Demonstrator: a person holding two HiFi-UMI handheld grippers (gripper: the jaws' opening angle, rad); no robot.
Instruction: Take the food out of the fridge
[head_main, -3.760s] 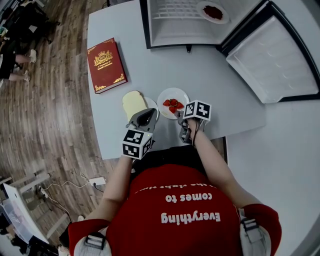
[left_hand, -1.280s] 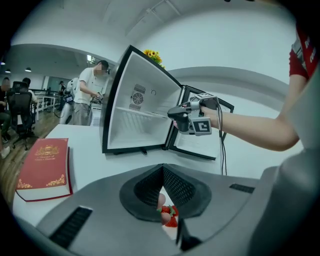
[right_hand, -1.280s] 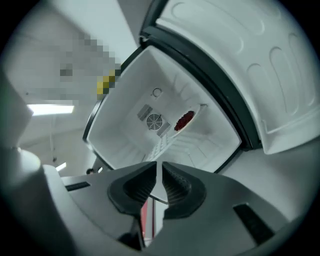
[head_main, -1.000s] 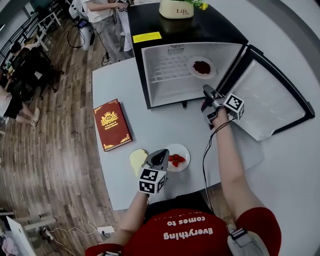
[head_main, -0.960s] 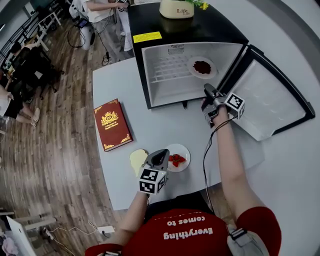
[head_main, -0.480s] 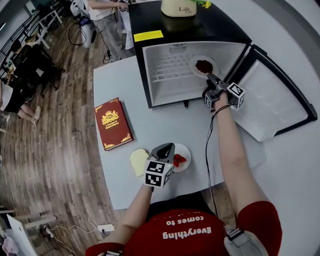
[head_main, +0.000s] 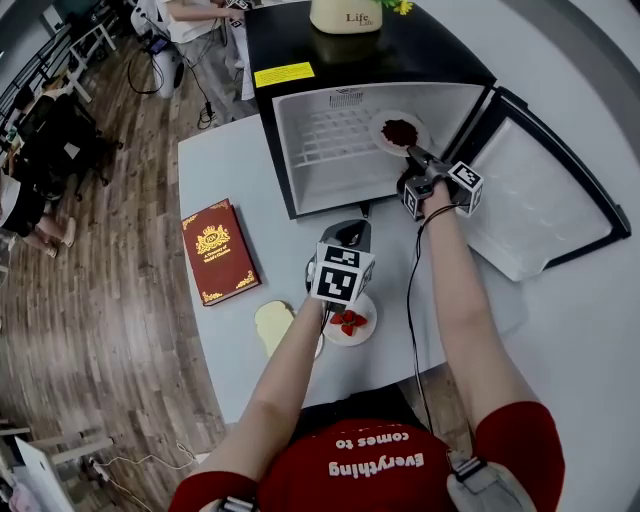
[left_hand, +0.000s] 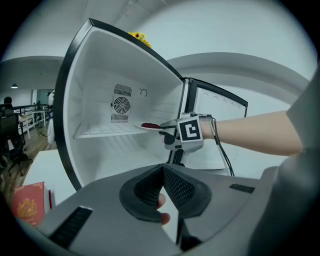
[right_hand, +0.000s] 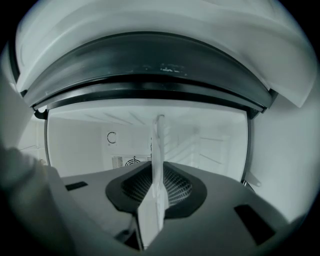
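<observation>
Head view, white table (head_main: 232, 180), black mini fridge (head_main: 300, 40) open at far side, red book (head_main: 216, 250) left, left gripper (head_main: 350, 230) pinched together, empty, near strawberry plate (head_main: 350, 322), right gripper (head_main: 413, 156) jaws just closing, clamping rim of red-food plate (head_main: 398, 131) on fridge shelf.

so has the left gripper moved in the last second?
Yes. The left gripper has gone from beside the strawberry plate to well past it, toward the open fridge.

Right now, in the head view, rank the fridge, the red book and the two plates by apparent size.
1. fridge
2. red book
3. shelf plate and strawberry plate: about alike; the latter is partly hidden, so I won't rank them.
</observation>
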